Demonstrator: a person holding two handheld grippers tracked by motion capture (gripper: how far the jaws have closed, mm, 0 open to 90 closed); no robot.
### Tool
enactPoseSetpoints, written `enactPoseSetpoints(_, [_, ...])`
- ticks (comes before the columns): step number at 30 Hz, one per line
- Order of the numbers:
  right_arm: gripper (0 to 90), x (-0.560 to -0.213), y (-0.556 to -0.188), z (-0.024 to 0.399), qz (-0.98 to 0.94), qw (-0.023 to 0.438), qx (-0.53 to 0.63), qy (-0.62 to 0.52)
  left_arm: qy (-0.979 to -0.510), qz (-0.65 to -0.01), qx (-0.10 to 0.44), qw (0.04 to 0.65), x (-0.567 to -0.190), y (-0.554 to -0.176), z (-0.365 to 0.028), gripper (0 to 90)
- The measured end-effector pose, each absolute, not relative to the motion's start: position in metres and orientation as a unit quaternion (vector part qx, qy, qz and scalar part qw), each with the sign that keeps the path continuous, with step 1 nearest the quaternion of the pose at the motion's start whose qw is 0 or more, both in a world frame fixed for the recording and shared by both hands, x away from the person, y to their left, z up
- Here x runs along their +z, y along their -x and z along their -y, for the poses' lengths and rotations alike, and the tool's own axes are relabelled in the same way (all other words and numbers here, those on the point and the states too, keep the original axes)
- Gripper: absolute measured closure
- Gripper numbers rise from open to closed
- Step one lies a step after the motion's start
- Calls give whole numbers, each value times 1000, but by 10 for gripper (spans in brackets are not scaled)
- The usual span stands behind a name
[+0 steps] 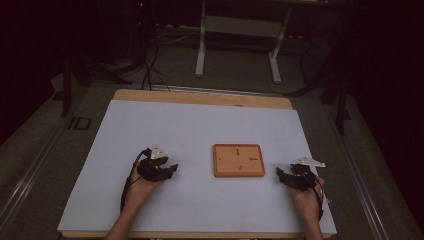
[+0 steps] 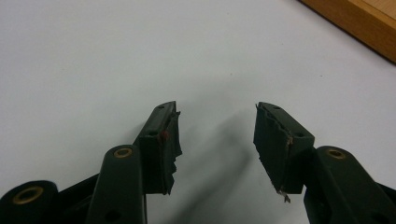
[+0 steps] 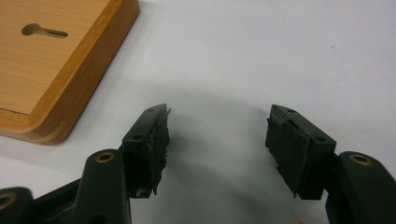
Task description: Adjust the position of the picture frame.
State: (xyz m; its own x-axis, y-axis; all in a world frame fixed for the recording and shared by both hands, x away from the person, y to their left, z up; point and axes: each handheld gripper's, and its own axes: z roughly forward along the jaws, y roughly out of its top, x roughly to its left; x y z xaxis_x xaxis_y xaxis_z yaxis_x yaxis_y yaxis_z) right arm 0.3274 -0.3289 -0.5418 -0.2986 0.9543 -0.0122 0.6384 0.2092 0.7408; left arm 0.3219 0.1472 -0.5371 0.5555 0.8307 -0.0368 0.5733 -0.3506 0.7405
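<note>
A flat wooden board (image 1: 238,160) with a few small slots and a pale peg lies on the white table top (image 1: 200,125), right of centre. My left gripper (image 1: 173,168) rests on the table to the left of the board, a hand's width away, jaws open and empty. In its own view the left gripper (image 2: 217,116) frames bare white surface, and the board's edge (image 2: 359,21) crosses the top right corner. On the board's right side, close to its edge, my right gripper (image 1: 280,173) rests open. The right gripper (image 3: 219,119) holds nothing, with the board (image 3: 56,70) and its keyhole slot (image 3: 44,31) at upper left.
The white sheet covers a wooden table whose far edge (image 1: 200,96) shows as a tan strip. Beyond it stands a white metal frame (image 1: 237,40) on a grey floor, with cables (image 1: 150,70) at the left. The surroundings are dark.
</note>
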Motion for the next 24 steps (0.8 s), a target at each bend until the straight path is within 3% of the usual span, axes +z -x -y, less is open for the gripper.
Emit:
enactPoseSetpoints(6, [380, -540, -328, 328, -739, 241, 318, -542, -800, -438, 175, 370, -535, -322, -148, 496])
enactPoseSetpoints(12, [521, -533, -324, 320, -740, 242, 334, -531, -798, -437, 173, 377, -534, -321, -149, 495])
enactPoseSetpoints(24, [587, -516, -317, 290, -770, 230, 386, -454, -796, -437, 174, 382, -532, -321, -151, 494])
